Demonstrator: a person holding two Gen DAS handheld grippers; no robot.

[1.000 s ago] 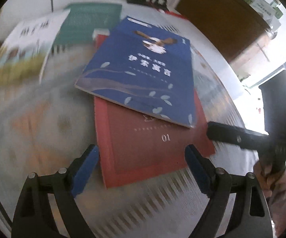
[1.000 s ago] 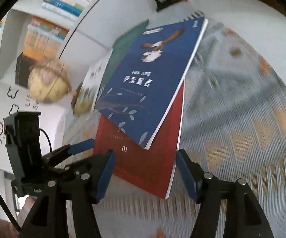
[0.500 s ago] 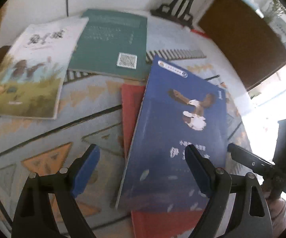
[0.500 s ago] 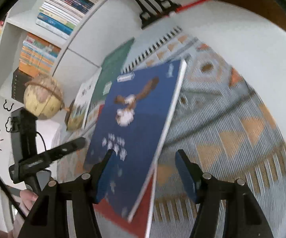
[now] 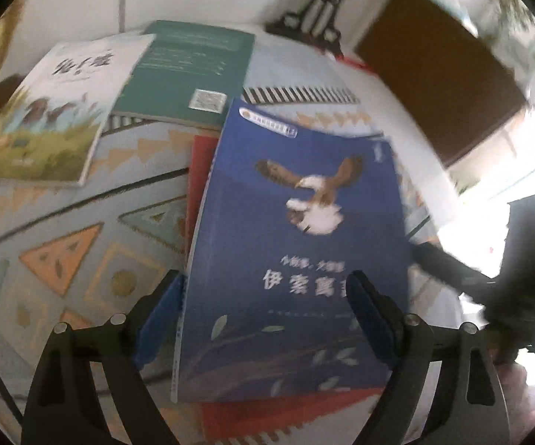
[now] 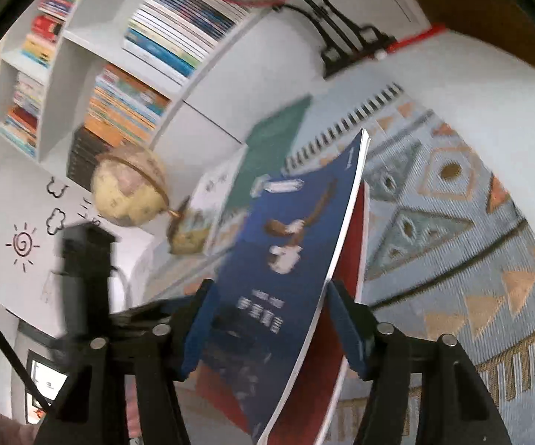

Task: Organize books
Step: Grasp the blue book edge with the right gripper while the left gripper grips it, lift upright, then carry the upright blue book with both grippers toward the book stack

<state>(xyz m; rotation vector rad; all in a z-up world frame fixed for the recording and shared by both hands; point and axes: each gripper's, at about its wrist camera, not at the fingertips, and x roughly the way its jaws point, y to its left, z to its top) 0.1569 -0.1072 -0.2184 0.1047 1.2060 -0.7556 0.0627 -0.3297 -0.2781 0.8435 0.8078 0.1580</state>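
Presently the blue book (image 5: pixel 297 259), eagle on its cover, lies between the wide-spread jaws of the left gripper (image 5: pixel 263 296) in the left wrist view; its spine edge runs just beside the left pad at 8 o'clock, its lower right part passes behind the right pad at 4 o'clock, and whether either pad touches it I cannot tell. Under it sits the red book (image 5: pixel 198 170), showing as a strip at 10 o'clock of the blue cover and again below its near edge. Both rest on the patterned rug (image 5: pixel 63 252). At 11 o'clock lie the green book (image 5: pixel 189 70) and the illustrated white book (image 5: pixel 52 111), flat and overlapping at one corner. In the right wrist view the right gripper (image 6: pixel 267 326) is closing, the blue book (image 6: pixel 289 244) between its jaws, its page edge curving up toward 12 o'clock, lifted off the red book (image 6: pixel 352 244); pad contact is not clear. A globe (image 6: pixel 130 185) stands at 10 o'clock, a bookshelf (image 6: pixel 93 59) beyond it. The left gripper's dark body shows blurred at 9 o'clock.
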